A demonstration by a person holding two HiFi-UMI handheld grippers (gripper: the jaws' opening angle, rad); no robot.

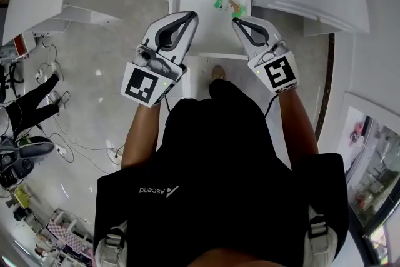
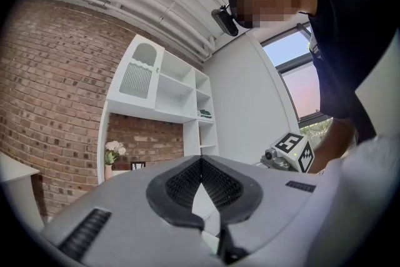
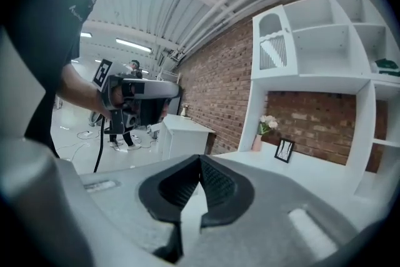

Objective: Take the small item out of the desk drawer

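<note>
Jaws are sitting pressed together, empty, on left gripper [image 1: 192, 15] and right gripper [image 1: 235, 20]; descending unopened risks shoving small item [image 1: 226, 5] across drawer [image 1: 209, 34].

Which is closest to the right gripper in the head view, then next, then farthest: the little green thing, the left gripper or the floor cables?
1. Little green thing, in the drawer, just ahead of the right gripper.
2. Left gripper, alongside on the left.
3. Floor cables, far left.
</note>
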